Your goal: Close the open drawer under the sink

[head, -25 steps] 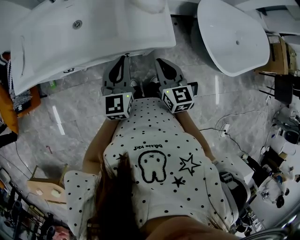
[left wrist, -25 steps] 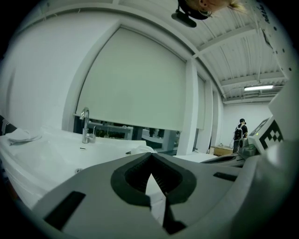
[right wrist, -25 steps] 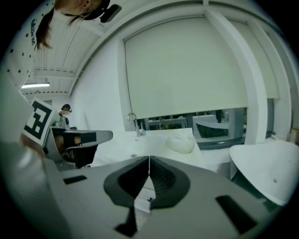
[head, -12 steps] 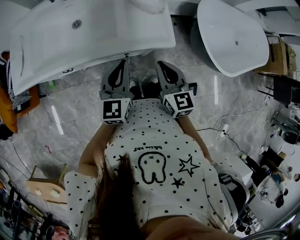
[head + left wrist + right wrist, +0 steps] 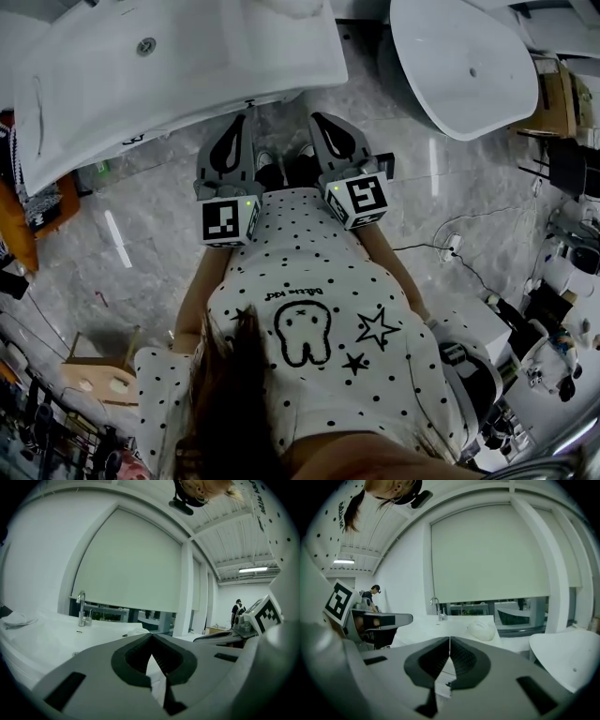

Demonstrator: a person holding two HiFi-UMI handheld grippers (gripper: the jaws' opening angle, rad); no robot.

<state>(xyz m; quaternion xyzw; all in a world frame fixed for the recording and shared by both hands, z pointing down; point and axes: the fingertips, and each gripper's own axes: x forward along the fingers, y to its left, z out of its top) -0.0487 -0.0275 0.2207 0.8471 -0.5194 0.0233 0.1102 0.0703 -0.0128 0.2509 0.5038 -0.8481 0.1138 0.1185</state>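
Two grippers were held side by side in front of the person's spotted shirt (image 5: 309, 319), both pointing toward twelve o'clock in the head view. The left gripper (image 5: 243, 119) had its jaws pressed together, the dark ribbed pads meeting at the tip with nothing caught between them. The right gripper (image 5: 317, 118) was likewise closed tip to tip and empty. Each carried its marker cube, the left cube (image 5: 228, 219) at about nine o'clock from the right cube (image 5: 356, 199). From above, both tips ended just short of the near edge of the white sink (image 5: 234, 56), which filled the picture toward eleven o'clock. The drawer under it could not be made out in any view; the sink's broad top covered whatever lay beneath. In the left gripper view a chrome faucet (image 5: 82, 606) stood on the sink at about ten o'clock from the closed jaws. A white oval tub (image 5: 469, 75) sat at one o'clock, apart from the sink, and grey marbled floor (image 5: 150, 206) showed between and around them.
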